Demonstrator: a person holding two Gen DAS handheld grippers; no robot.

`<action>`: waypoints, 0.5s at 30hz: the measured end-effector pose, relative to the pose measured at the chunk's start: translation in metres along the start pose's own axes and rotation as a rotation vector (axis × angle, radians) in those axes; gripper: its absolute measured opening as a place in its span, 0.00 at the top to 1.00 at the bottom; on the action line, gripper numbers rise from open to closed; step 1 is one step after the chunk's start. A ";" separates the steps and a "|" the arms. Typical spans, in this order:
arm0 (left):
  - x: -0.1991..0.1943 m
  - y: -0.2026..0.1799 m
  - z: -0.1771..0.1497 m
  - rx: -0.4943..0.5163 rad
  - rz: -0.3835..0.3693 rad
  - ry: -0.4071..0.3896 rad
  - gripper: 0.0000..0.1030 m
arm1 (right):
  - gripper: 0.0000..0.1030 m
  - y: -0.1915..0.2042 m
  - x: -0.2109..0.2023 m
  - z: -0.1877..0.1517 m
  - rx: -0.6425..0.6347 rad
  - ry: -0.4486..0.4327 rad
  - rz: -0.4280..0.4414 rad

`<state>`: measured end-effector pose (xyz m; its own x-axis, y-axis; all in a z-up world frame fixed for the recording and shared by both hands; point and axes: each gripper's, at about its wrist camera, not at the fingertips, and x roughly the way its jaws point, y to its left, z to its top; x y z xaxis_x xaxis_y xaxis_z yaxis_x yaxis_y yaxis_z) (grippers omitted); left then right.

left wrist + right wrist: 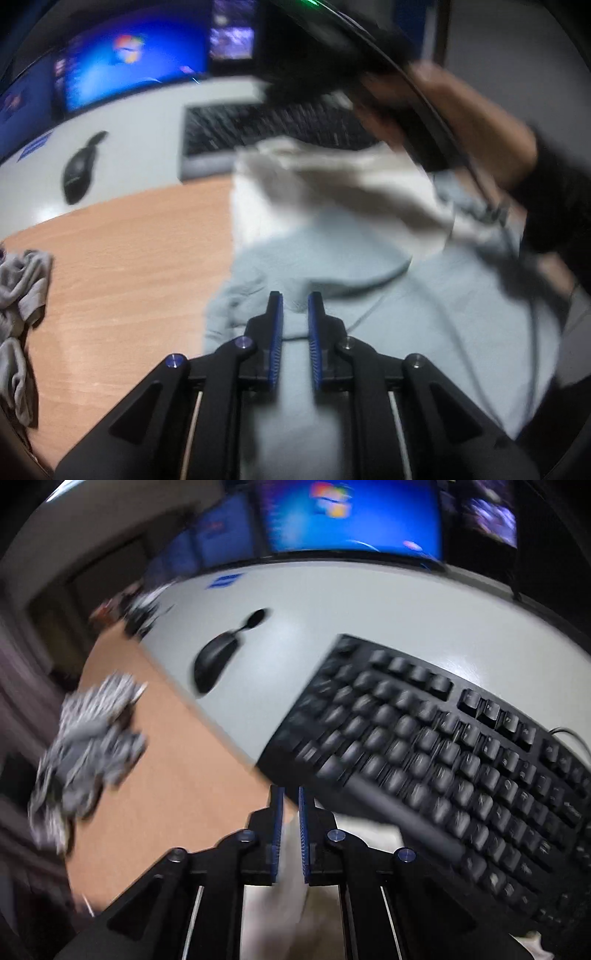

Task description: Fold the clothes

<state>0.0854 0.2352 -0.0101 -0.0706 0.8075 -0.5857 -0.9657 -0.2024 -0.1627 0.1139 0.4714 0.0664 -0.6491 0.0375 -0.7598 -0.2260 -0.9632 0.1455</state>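
A wooden desk [122, 266] adjoins a white surface [351, 613] carrying a black keyboard [461, 760], a black mouse [214, 661] and lit blue monitors [351, 513]. A pale blue hoodie [369, 295] lies spread on the desk directly ahead of and beneath the left gripper [295, 299], whose blue-padded fingers [276, 332] stand slightly apart above the fabric; no cloth shows between them. A cream-white garment [332, 177] lies over the hoodie's far end, beside the keyboard, under the person's hand [461, 122]. The right gripper [290, 794] has its jaws nearly together, with white cloth [291, 856] between them; whether it is pinched cannot be told. A crumpled grey garment [88, 746] lies well apart at the left.
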 end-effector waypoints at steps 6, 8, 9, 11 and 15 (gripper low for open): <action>-0.020 0.025 0.033 -0.042 0.036 -0.057 0.48 | 0.94 0.048 -0.013 -0.067 -0.064 0.152 0.151; -0.001 0.016 0.037 0.045 -0.007 0.021 0.44 | 0.94 0.059 -0.015 -0.089 -0.083 0.180 0.139; 0.007 0.012 0.037 0.085 -0.001 0.056 0.43 | 0.94 0.063 -0.017 -0.101 -0.096 0.189 0.127; 0.018 0.001 0.031 0.159 0.066 0.110 0.45 | 0.89 0.069 -0.024 -0.124 -0.112 0.200 0.106; 0.019 -0.005 0.024 0.219 0.054 0.149 0.47 | 0.65 0.052 -0.048 -0.160 -0.035 0.153 0.111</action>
<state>0.0831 0.2648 -0.0017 -0.1020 0.7051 -0.7017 -0.9937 -0.1055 0.0384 0.2494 0.3767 0.0088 -0.5503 -0.1081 -0.8279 -0.1321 -0.9678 0.2141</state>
